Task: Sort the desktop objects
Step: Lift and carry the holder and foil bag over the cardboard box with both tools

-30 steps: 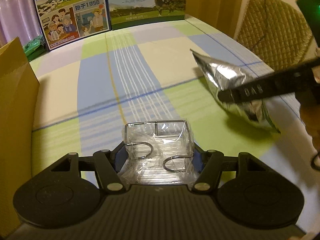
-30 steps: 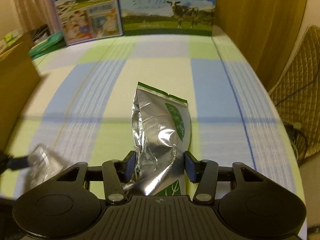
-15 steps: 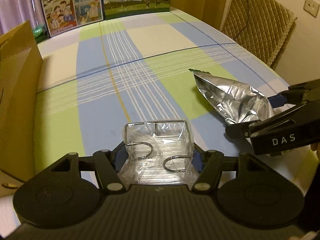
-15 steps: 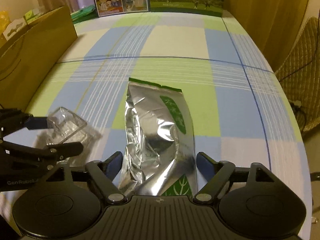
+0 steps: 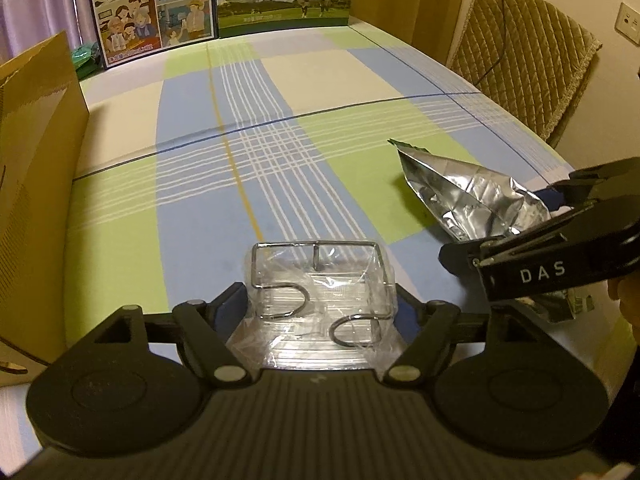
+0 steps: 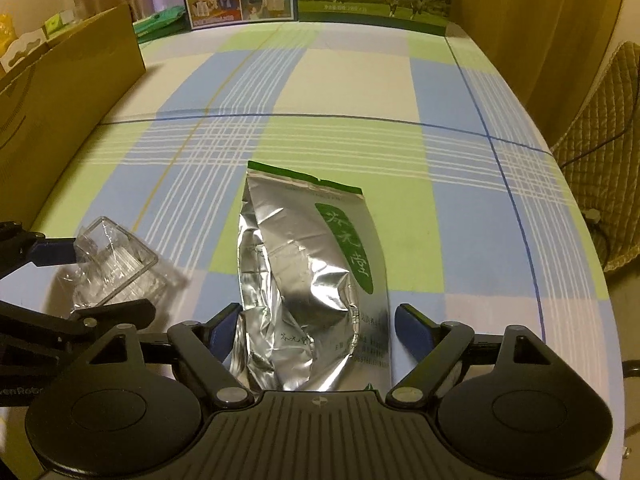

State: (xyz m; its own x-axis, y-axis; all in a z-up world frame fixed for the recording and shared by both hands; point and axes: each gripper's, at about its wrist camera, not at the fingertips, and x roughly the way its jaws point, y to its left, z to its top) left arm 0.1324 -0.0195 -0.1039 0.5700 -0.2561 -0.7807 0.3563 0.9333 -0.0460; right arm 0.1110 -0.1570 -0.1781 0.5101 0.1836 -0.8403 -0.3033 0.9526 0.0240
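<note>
Between wide right gripper (image 6: 318, 322): foil pouch (image 6: 308, 280).

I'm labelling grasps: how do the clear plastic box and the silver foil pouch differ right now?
The clear plastic box is see-through and rigid; the silver foil pouch is opaque and crumpled. The left gripper is shut on the box, while the right gripper stands open astride the pouch. Both sit over the checked tablecloth.

Foil pouch (image 6: 308, 280) between spread right claw (image 6: 320, 324)
</note>
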